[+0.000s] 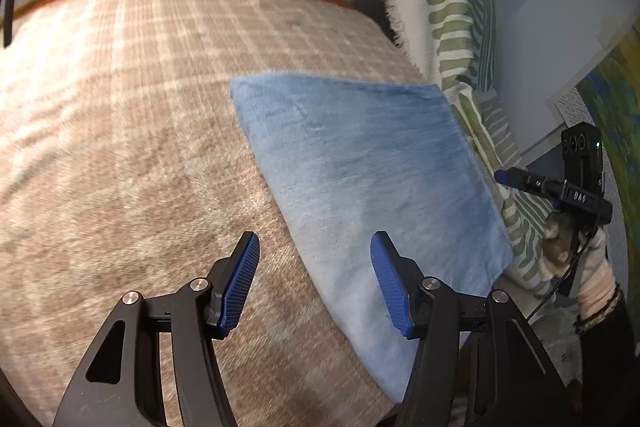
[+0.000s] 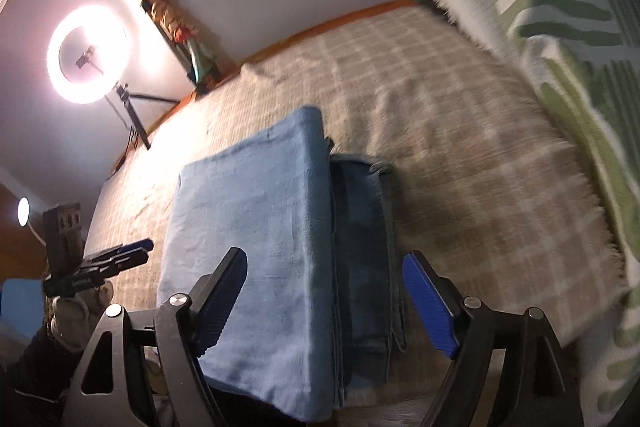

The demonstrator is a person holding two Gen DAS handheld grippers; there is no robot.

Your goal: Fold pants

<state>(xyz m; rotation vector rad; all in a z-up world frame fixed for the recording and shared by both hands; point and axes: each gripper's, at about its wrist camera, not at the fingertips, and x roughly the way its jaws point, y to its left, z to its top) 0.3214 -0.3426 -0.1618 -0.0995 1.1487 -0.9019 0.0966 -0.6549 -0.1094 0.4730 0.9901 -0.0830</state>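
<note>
Blue folded pants [image 2: 256, 247] under tilted, wide-open right hand-held gripper [image 2: 326, 291].

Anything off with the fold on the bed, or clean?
Slightly off. In the right wrist view the folded light-blue denim pants sit on the beige plaid blanket, but the top layer stops short, leaving a darker denim strip uncovered along one side. Otherwise nothing stands out.
</note>
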